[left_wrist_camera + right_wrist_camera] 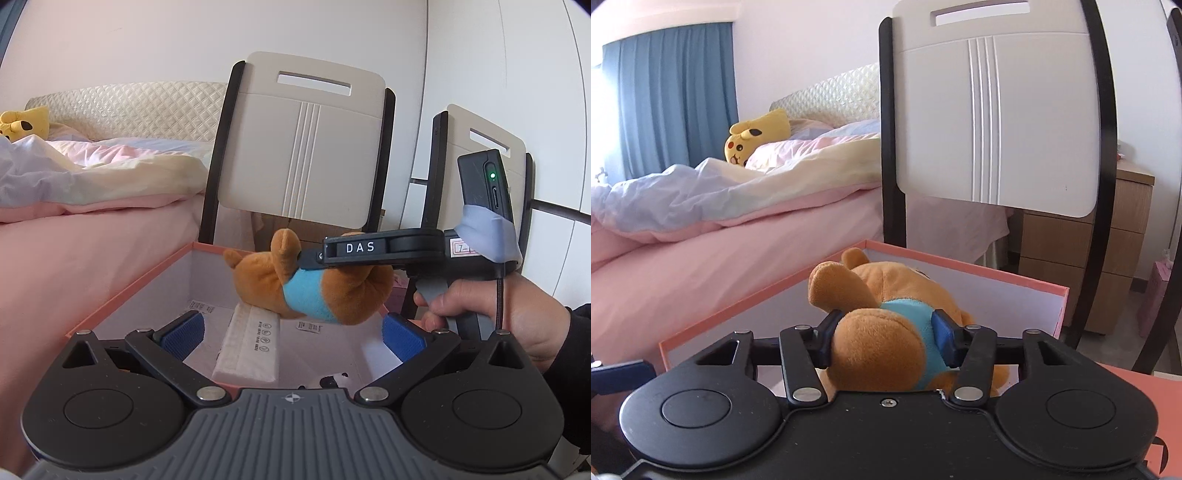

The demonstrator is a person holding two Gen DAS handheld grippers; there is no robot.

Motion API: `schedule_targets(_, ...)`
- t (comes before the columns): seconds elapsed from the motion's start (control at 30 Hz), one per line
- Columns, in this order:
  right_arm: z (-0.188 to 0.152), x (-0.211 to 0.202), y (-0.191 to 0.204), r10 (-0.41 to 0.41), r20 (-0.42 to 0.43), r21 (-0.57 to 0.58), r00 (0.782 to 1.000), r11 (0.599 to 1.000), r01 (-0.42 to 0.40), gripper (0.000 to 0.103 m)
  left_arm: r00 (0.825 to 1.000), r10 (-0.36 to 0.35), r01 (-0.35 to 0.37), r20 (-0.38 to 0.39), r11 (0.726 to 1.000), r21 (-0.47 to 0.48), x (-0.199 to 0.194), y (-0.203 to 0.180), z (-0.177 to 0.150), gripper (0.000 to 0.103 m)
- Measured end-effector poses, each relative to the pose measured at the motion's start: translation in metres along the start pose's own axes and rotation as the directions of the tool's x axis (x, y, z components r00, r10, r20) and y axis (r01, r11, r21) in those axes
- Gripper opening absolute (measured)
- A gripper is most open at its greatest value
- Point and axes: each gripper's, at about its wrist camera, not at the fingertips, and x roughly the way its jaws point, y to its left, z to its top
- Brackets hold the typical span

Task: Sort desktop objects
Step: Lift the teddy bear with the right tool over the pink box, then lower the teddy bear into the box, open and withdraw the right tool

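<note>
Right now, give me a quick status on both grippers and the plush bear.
Right gripper shut on plush bear, held over pink box. Left gripper open, empty. Tissue pack already in box; nothing blocking.

Your right gripper [884, 341] has its blue pads [943, 338] pressed into the sides of the brown plush bear in a light-blue shirt [886, 325], gripping it at the waist. You've got the bear lying on its side, head away from you, above the open pink-edged cardboard box with white inner walls [1008, 295]. Beyond the box stands a cream chair back with black side rails [993, 110]. To the left, a bed with pink sheets and a pastel duvet [720, 229], a yellow plush toy [757, 134] on it, blue curtains [672, 96] behind. On the right, a wooden drawer unit [1082, 240].
</note>
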Motion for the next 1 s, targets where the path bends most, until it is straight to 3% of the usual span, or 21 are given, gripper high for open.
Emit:
schedule_targets(0.13,-0.007,0.009,-0.001,0.018,-0.058,0.012,0.998,1.000,-0.017,0.049,1.000,-0.002,0.002,0.000,1.000,0.005,-0.001,-0.001,-0.001,0.103)
schedule_targets(0.23,-0.009,0.012,0.002,0.028,-0.095,0.000,0.995,1.000,-0.028,0.029,1.000,-0.003,0.003,-0.001,1.000,0.007,-0.001,-0.002,-0.001,0.103)
schedule_targets(0.37,-0.015,0.018,0.005,0.034,-0.151,-0.008,0.988,0.999,-0.035,0.032,1.000,-0.006,0.006,-0.002,1.000,0.012,-0.001,-0.002,-0.001,0.103)
schedule_targets(0.57,-0.021,0.014,0.001,0.042,-0.149,0.013,0.988,0.999,-0.041,0.032,1.000,-0.006,0.006,-0.004,1.000,0.018,-0.001,-0.003,-0.002,0.103)
schedule_targets(1.0,-0.019,-0.031,-0.004,-0.041,-0.004,0.014,0.999,0.999,0.041,0.040,1.000,-0.002,0.003,-0.010,0.999,0.050,0.000,-0.008,-0.005,0.103)
